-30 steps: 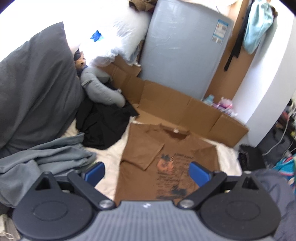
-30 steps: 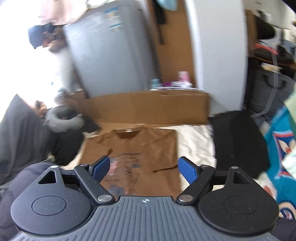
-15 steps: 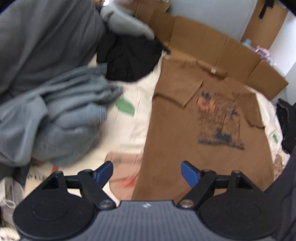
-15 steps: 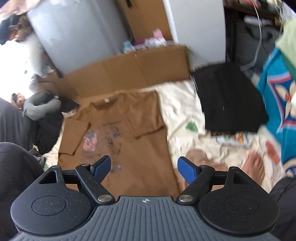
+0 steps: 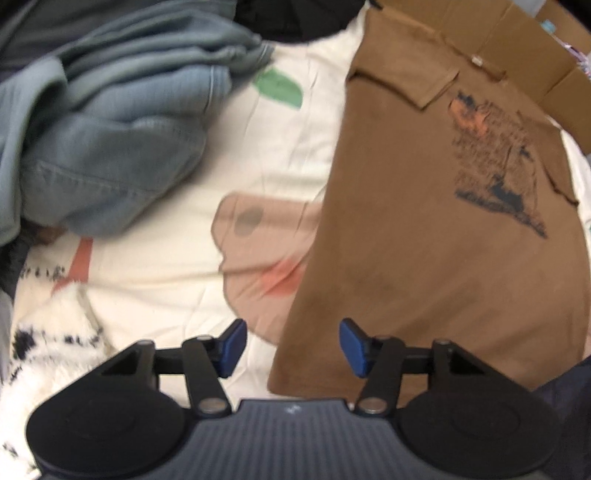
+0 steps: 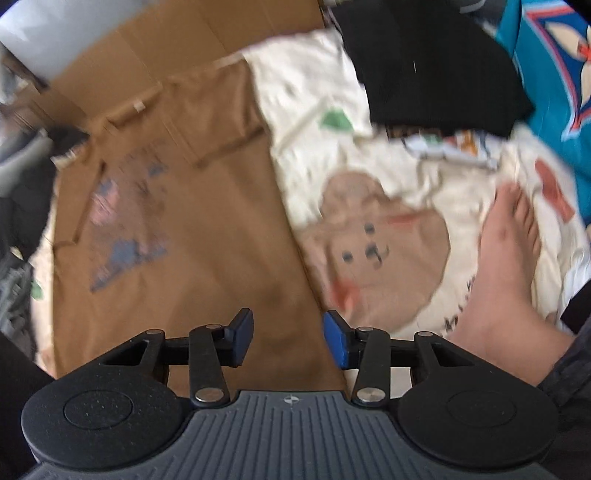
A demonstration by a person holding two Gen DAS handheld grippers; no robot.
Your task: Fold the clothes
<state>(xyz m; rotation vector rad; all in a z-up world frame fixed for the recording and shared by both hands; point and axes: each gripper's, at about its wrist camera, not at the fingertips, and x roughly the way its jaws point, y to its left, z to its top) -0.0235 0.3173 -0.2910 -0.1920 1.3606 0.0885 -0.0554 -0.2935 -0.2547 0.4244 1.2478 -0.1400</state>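
Observation:
A brown T-shirt with a printed front (image 5: 424, 258) lies flat on the cream bear-print blanket (image 5: 166, 277), sleeves folded in. My left gripper (image 5: 293, 347) points down over the shirt's lower left corner. Its jaws are closing, with the shirt's side edge below the gap and the blue pads (image 5: 232, 345) clear of the cloth. In the right wrist view the same T-shirt (image 6: 177, 221) fills the left half. My right gripper (image 6: 289, 339) hovers over its lower right edge, its jaws closing too, and nothing is pinched.
A pile of blue-grey clothes (image 5: 103, 140) lies left of the shirt, with a black garment (image 5: 295, 18) behind. Cardboard (image 5: 517, 44) lines the far side. A person's bare foot (image 6: 509, 266), a black garment (image 6: 436, 66) and teal cloth (image 6: 546, 74) lie to the right.
Both grippers have dropped toward the bed and tipped downward, so the room has given way to the shirt's lower half. Both pairs of jaws have narrowed.

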